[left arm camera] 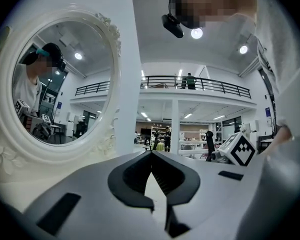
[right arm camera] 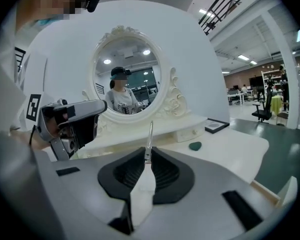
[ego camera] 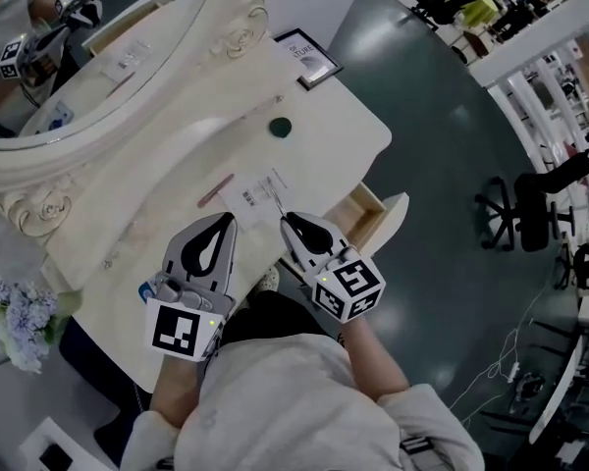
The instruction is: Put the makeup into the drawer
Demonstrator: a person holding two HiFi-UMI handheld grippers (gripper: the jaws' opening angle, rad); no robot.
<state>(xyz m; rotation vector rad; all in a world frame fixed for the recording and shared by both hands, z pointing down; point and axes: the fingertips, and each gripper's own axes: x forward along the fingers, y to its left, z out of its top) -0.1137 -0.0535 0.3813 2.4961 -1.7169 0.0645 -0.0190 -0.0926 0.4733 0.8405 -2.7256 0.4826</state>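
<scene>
Vanity table (ego camera: 353, 135): drawer (ego camera: 361, 216) open; right gripper (right arm camera: 149, 156) clamps slim silver tool (right arm camera: 149, 136); left gripper (left arm camera: 151, 156) closed, empty; green piece (ego camera: 280, 126), pink pencil (ego camera: 216, 190) unstowed

Ornate white mirror (ego camera: 108, 67) at the back; framed picture (ego camera: 309, 59) beside it; flowers (ego camera: 15, 317) at left.

The place is a large open hall, a lab or office by its look, with a home-style corner staged in it: a cream dressing table (ego camera: 319, 130) with an ornate oval mirror (left arm camera: 55, 84) stands on grey floor (ego camera: 442, 135) near black office chairs (ego camera: 515, 214), below a railed upper gallery (left arm camera: 190, 85) and ceiling lights (left arm camera: 196, 33)
</scene>
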